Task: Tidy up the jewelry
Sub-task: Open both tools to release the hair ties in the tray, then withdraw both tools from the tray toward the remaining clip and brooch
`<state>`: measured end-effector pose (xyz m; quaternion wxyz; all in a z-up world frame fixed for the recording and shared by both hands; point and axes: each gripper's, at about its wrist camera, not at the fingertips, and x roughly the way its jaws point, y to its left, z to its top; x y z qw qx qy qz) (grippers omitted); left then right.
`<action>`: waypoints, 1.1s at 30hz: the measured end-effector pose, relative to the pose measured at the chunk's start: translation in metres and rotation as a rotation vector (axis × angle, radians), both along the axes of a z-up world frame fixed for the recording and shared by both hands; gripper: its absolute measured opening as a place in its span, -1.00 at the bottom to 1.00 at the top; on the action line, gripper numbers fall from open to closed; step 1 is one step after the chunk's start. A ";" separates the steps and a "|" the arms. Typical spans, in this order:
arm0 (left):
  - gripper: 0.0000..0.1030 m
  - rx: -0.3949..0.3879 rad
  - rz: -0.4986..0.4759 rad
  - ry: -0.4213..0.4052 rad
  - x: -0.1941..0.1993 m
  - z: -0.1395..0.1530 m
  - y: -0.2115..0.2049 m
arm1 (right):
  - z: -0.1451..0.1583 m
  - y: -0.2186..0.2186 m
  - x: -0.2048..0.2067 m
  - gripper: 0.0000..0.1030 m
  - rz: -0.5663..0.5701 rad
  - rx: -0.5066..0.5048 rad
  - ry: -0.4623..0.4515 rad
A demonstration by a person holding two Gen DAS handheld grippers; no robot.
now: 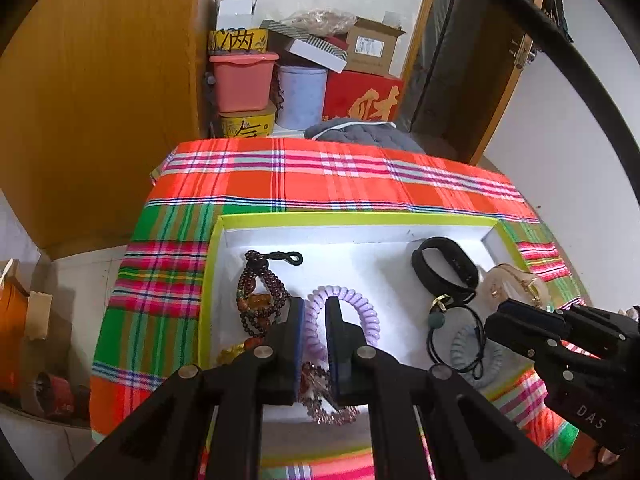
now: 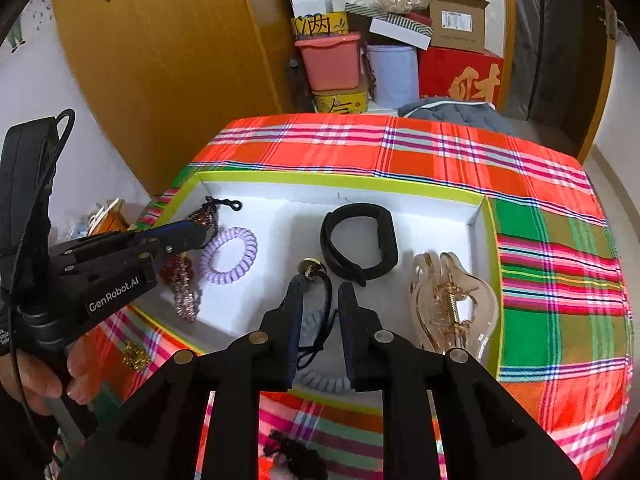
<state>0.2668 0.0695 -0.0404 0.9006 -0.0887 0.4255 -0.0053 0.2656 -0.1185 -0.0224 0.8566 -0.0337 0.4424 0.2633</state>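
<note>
A white tray with a yellow-green rim (image 1: 352, 218) (image 2: 340, 184) lies on the plaid cloth. My left gripper (image 1: 315, 304) (image 2: 200, 236) is shut on the left side of a purple spiral hair tie (image 1: 360, 312) (image 2: 228, 256), beside dark red bead bracelets (image 1: 260, 300). A pink bead bracelet (image 2: 184, 292) lies under it. My right gripper (image 2: 322, 292) (image 1: 494, 318) stands open low over the tray. Between its fingers lie a black cord hair tie with a gold bead (image 2: 310, 269) and a pale blue spiral tie (image 2: 320, 382), with the pads off both. A black wristband (image 2: 358, 240) and a clear amber claw clip (image 2: 452, 304) rest in the tray.
A small gold trinket (image 2: 136, 356) lies on the plaid cloth (image 2: 440, 152) outside the tray's near left corner. A person's hand (image 2: 40, 380) holds the left gripper. Boxes and tubs (image 1: 244, 80) stand behind the table, with a wooden wardrobe (image 1: 100, 100) to the left.
</note>
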 end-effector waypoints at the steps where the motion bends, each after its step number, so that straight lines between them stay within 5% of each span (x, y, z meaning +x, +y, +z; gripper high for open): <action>1: -0.82 -0.001 0.001 -0.003 -0.003 0.003 0.000 | 0.002 -0.002 -0.003 -0.64 0.000 0.002 -0.002; 17: -0.81 0.022 0.019 -0.038 -0.098 0.037 -0.014 | 0.029 -0.034 -0.078 -0.41 0.003 0.009 -0.023; 23: -0.39 -0.004 0.033 -0.046 -0.131 0.040 -0.017 | 0.032 -0.045 -0.104 -0.41 0.002 0.010 -0.023; 33: -0.33 -0.012 0.051 -0.036 -0.176 0.039 -0.021 | 0.029 -0.065 -0.141 -0.40 0.000 0.007 -0.005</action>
